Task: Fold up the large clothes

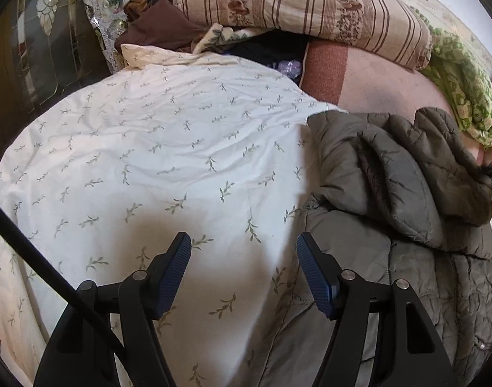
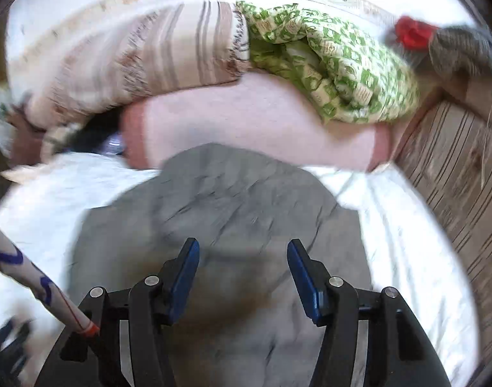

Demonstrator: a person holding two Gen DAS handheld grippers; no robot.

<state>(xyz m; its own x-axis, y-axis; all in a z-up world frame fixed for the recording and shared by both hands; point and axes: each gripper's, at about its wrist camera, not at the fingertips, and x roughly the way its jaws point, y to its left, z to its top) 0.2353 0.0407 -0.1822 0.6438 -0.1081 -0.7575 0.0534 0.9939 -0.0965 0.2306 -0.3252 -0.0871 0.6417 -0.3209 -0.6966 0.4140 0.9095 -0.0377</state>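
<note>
A grey-olive quilted jacket [image 1: 390, 193] lies crumpled on the right of a bed covered by a white leaf-print sheet [image 1: 149, 161]. My left gripper [image 1: 244, 245] is open and empty, hovering over the sheet just left of the jacket's lower edge. In the blurred right wrist view the jacket [image 2: 233, 200] lies spread in the middle of the sheet [image 2: 390, 225]. My right gripper [image 2: 242, 251] is open and empty, directly above the jacket's near part.
A striped floral pillow [image 1: 310, 9] and a green-patterned quilt [image 1: 465, 90] lie on a pink blanket [image 1: 384, 90] at the head of the bed. Brown clothes [image 1: 155, 22] are piled at the back left. A dark cabinet [image 1: 36, 48] stands left. A striped wooden panel [image 2: 455, 177] borders the bed on the right.
</note>
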